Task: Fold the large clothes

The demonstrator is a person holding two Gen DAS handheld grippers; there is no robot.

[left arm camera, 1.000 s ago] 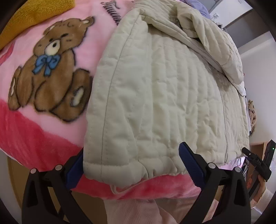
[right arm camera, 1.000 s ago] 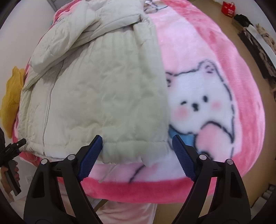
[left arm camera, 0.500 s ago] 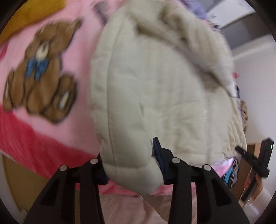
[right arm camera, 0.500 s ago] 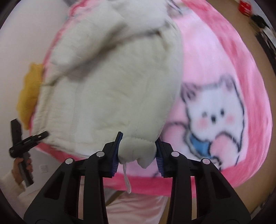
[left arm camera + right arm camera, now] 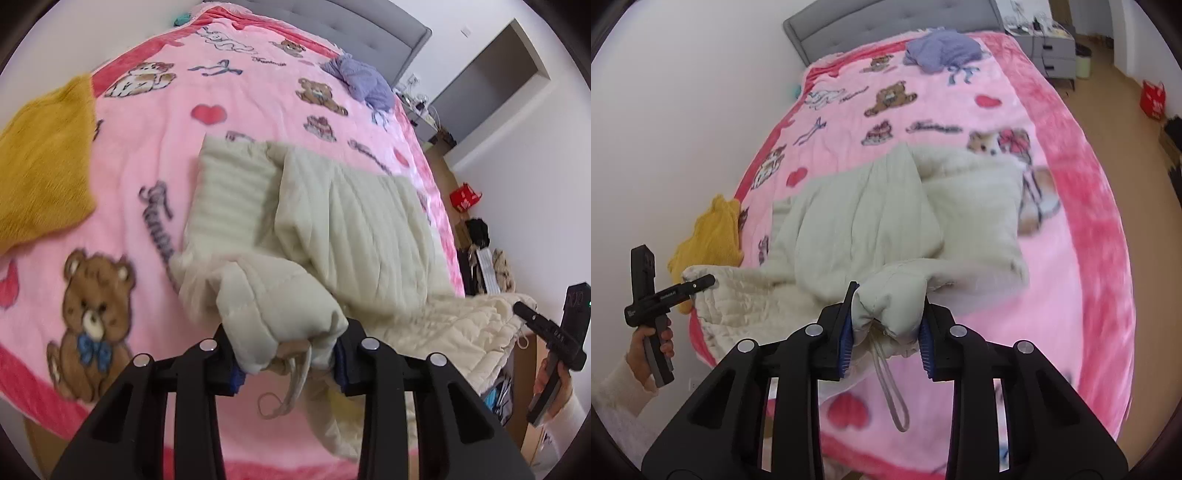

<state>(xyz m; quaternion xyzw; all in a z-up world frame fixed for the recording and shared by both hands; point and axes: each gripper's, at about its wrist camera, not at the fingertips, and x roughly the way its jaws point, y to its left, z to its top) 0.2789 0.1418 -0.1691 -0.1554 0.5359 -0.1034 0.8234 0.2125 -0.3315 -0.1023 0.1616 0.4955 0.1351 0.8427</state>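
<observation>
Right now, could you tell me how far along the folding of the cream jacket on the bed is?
Early to middle. Done: the quilted cream jacket lies on the pink blanket, its sleeves seemingly already laid across the body. In hand: the left gripper and right gripper have just been closing and each now pinches a hem corner, lifted off the bed. Left: carrying the hem up toward the collar, then smoothing.

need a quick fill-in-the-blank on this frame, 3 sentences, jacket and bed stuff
1. Each gripper's jaws are shut on a bottom corner of the cream ____.
2. The blanket on the bed is mostly ____ in colour.
3. A drawstring loop hangs below the ____ gripper, while the left gripper holds the other corner.

Missing words: jacket; pink; right
</observation>
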